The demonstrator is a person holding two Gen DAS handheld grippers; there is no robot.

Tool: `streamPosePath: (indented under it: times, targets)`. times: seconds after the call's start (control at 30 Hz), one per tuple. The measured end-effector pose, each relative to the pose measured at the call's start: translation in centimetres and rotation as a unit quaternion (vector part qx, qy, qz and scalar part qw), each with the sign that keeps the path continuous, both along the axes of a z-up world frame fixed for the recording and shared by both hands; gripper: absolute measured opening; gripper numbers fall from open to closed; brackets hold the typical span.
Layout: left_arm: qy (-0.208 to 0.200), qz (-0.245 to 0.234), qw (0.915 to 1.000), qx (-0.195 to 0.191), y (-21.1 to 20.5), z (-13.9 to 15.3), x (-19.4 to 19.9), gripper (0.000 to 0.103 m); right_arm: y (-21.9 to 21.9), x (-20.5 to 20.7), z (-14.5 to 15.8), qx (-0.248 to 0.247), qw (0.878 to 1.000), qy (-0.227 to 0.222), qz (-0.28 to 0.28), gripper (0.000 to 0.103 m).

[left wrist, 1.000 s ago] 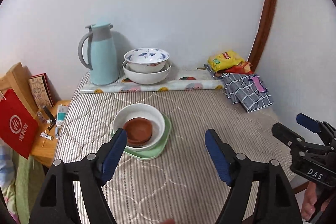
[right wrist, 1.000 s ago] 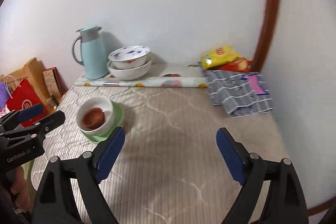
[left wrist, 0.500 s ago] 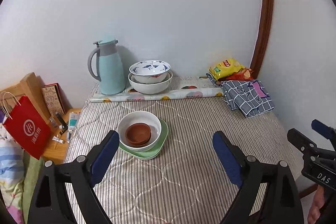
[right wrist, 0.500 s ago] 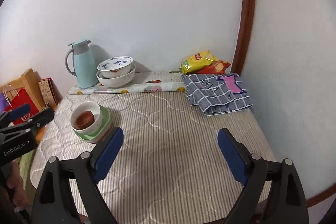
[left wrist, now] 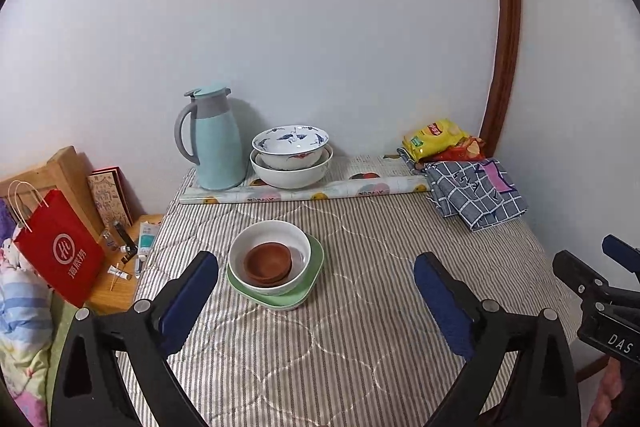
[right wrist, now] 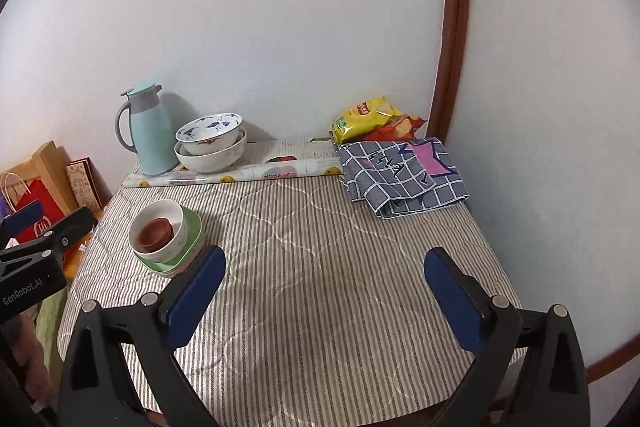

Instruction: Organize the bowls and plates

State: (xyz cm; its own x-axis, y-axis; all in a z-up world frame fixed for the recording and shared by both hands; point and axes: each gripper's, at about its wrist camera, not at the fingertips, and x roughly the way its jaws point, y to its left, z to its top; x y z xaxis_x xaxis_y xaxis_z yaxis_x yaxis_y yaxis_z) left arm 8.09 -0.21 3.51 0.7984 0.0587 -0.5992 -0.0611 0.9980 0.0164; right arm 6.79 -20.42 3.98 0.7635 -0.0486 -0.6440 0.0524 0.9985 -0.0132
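On the striped table cover (left wrist: pixel 360 327) a small brown bowl (left wrist: pixel 267 263) sits inside a white bowl (left wrist: pixel 276 231), which rests on a green plate (left wrist: pixel 314 267). By the back wall a blue-patterned bowl (left wrist: pixel 290 143) is nested in a bigger white bowl (left wrist: pixel 292 177). My left gripper (left wrist: pixel 316 261) hovers in front of the green-plate stack, its jaws opening with nothing between them. My right gripper (right wrist: pixel 325 255) hangs over the bare middle of the cover, its jaws also opening and empty. The stack (right wrist: pixel 160 231) lies to its left.
A pale blue thermos jug (left wrist: pixel 216 143) stands beside the nested bowls behind a rolled oilcloth (left wrist: pixel 304 191). A checked cloth (left wrist: pixel 476 193) and snack bags (left wrist: pixel 436 139) fill the back right corner. A red paper bag (left wrist: pixel 60 251) and a low wooden stand (left wrist: pixel 132 247) are on the left.
Both grippers have drawn back and up from the table, so the dishes look smaller and more wall shows. Both pairs of jaws stand wider apart than before.
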Motion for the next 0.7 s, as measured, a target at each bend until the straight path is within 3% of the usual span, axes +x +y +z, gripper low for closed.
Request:
streamPosePath:
  times: [0.7]
  targets:
    - [0.005,-0.013,0.9997,-0.020,-0.52,0.04,-0.18,0.100,-0.53,-0.54,0.38,0.003,1.000,-0.002,-0.014,0.099]
